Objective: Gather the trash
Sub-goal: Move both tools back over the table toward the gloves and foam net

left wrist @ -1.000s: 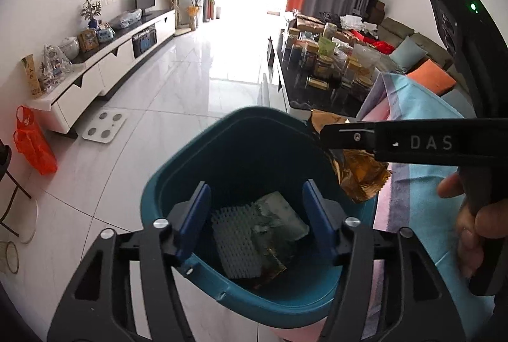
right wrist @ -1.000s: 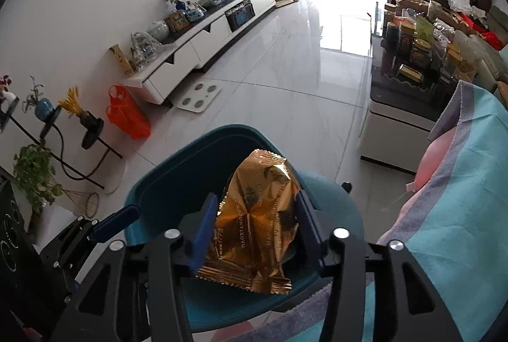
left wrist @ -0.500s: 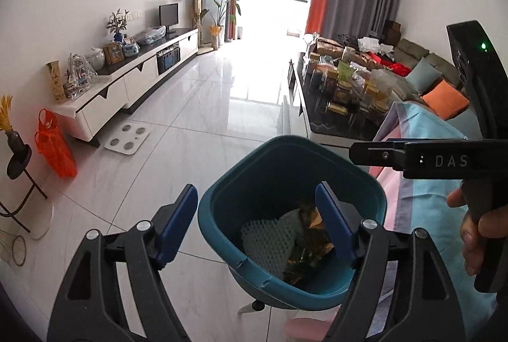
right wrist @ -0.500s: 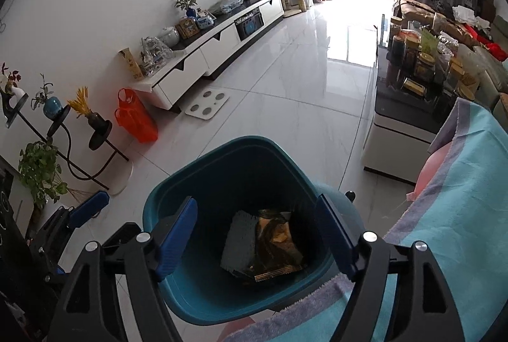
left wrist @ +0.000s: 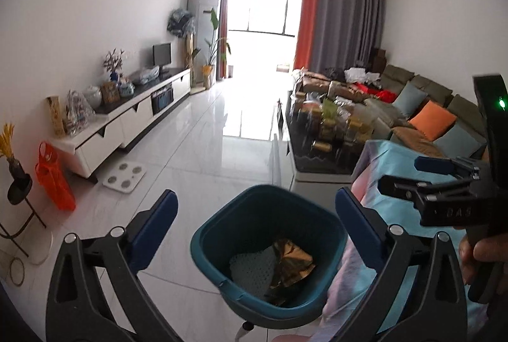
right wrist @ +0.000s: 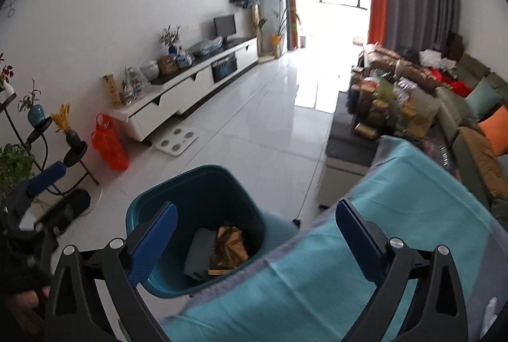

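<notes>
Both grippers empty, jaws spread wide: left gripper [left wrist: 255,208], right gripper [right wrist: 256,223]. Teal bin [left wrist: 203,242] below them holds gold wrapper [left wrist: 292,262] lying on white foam net [left wrist: 250,270]. Turquoise cloth [right wrist: 397,202] just beside bin.
</notes>
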`<state>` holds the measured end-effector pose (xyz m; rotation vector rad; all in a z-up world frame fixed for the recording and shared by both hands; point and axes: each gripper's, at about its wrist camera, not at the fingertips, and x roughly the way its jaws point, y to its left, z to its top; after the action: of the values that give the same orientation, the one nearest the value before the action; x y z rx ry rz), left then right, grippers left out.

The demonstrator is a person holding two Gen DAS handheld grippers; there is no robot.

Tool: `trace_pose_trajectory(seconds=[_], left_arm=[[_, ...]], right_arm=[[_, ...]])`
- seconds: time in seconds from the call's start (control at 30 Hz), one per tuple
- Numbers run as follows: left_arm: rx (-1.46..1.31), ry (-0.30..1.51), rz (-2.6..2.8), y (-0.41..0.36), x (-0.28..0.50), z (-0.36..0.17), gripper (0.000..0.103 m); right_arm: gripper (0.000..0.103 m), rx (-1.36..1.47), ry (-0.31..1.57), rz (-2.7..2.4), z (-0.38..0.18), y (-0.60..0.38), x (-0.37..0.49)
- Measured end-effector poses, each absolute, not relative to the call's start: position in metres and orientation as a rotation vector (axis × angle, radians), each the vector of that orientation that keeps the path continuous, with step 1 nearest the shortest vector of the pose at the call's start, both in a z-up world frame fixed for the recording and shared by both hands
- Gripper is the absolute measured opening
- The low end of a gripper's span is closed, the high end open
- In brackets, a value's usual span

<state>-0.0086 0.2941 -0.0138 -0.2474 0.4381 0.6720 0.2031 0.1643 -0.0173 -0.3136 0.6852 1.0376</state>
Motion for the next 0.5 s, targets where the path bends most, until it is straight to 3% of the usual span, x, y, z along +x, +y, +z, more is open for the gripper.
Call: trace_pose_trajectory(seconds=[0.5], left_arm=[[-0.152,0.301,0.507,0.192,0.017,0.041,0.098]], right_arm=[[0.096,-0.156,0.464,0.816,0.016,-0.001,0.182]])
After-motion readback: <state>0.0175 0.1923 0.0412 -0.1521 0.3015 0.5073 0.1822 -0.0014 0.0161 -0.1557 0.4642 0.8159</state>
